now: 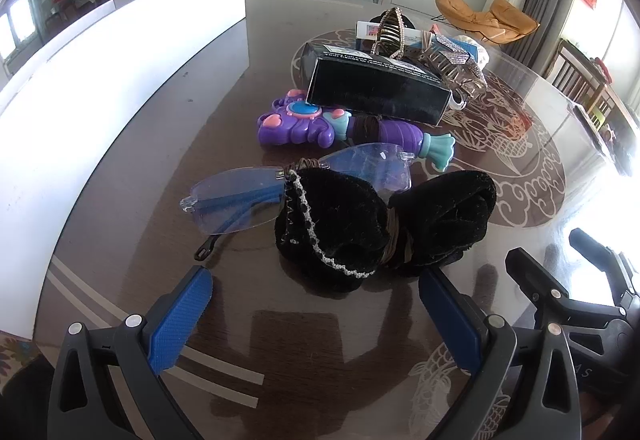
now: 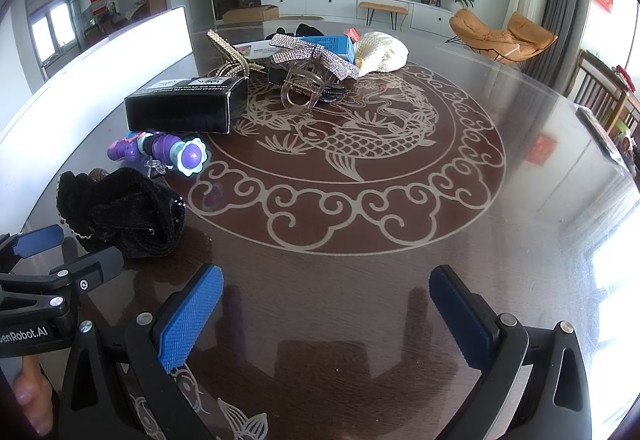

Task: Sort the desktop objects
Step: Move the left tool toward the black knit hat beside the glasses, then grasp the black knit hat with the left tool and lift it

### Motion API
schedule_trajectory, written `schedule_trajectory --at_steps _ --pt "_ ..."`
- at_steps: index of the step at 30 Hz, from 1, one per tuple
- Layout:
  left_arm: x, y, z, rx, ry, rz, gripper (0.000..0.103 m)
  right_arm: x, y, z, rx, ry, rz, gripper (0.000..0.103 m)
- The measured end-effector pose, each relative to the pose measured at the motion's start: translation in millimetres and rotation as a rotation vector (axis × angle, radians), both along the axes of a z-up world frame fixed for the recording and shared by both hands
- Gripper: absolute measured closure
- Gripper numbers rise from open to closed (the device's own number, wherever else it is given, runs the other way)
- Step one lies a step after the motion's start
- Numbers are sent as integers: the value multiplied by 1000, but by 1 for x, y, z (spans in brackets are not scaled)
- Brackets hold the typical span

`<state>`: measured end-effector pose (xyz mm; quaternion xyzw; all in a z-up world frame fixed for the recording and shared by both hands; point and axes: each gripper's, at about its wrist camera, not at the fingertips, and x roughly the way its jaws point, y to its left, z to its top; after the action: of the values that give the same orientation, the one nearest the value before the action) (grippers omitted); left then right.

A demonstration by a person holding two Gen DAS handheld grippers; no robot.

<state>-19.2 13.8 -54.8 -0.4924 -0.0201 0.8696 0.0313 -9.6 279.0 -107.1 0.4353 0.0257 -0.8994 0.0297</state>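
Table [image 2: 520,200]: dark glossy wood, pale carp-and-cloud inlay; living room behind. I see both grippers spread wide, holding nothing: left gripper [image 1: 316,300] just short of the fuzzy black velvet bow [image 1: 380,224], right gripper [image 2: 326,304] over bare tabletop. Rimless glasses [image 1: 240,200], purple plastic toy [image 1: 316,126], black box [image 1: 380,88] lie beyond.

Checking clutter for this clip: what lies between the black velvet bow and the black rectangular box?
In the left wrist view, clear rimless glasses with blue arms and a purple plastic toy lie between the bow and the box.
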Motion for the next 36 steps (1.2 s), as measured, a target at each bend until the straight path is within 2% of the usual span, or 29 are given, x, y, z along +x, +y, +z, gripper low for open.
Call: schedule_trajectory --at_steps 14,20,24,29,31,36 --pt "0 4 0 -21 -2 -4 0 0 0 0 -1 -1 0 0" --pt "-12 13 -2 -72 7 -30 0 0 2 -1 -1 2 -12 0" --pt "-36 17 -2 -71 26 -55 0 1 5 0 -9 10 -29 0" --pt "-82 25 0 -74 -41 -19 0 0 3 0 0 -7 -23 0" --pt "-79 25 0 -73 -44 -17 0 0 3 -1 3 -13 -18 0" --pt "-40 17 -2 -70 32 -53 0 -1 2 -3 5 -32 -18 0"
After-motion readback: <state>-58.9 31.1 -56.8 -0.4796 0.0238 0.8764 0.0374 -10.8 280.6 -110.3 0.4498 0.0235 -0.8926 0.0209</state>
